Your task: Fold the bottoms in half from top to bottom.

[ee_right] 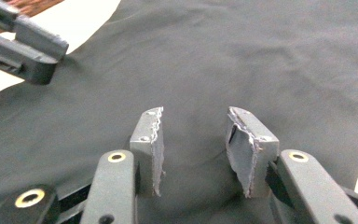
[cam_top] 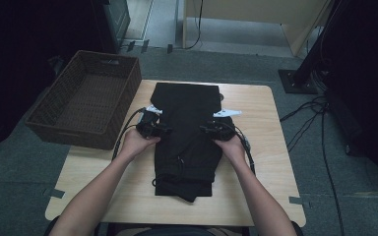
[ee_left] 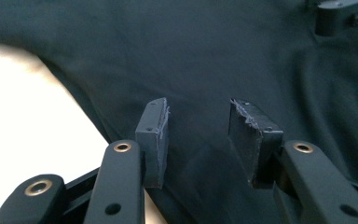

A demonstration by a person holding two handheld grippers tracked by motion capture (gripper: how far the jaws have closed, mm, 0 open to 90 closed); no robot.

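Folding: black trousers [cam_top: 187, 132], half done.
Left tongs [ee_left: 199, 135]: spread, above the trousers' left edge.
Right tongs [ee_right: 200, 147]: spread, above the right edge.
Next: pinch both edges.

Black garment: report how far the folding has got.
Done: the black garment lies folded into a long strip on the table. In hand: the left tongs and right tongs sit open at its sides. Left: likely folding it shorter; the basket holds nothing.
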